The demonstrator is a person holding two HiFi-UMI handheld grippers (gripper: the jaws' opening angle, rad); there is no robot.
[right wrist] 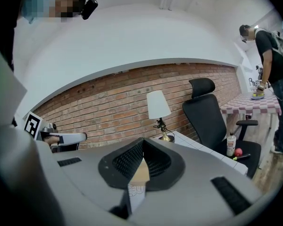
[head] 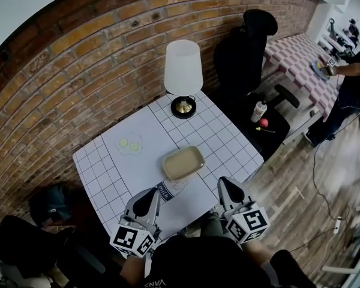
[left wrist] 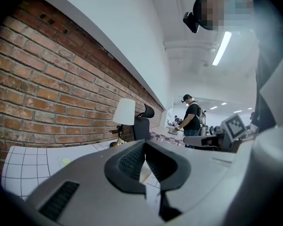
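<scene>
My left gripper (head: 155,192) hovers at the near edge of a white grid-patterned table (head: 222,138), jaws shut with nothing between them. Its tip is close to a pale item printed "milk" (head: 170,188) lying on the cloth. My right gripper (head: 225,182) hangs over the table's near right edge, also shut and empty. A beige rectangular tray (head: 183,162) lies just beyond both tips. In the left gripper view the jaws (left wrist: 144,144) meet at a point. The right gripper view shows its jaws (right wrist: 142,141) closed the same way.
A white-shaded lamp (head: 183,71) stands at the table's far edge by the brick wall. A fried-egg shape (head: 131,144) lies to the left. A black office chair (head: 246,53) on the right holds a bottle (head: 260,110) and a red ball (head: 264,123). A person (head: 348,83) works at a checked table.
</scene>
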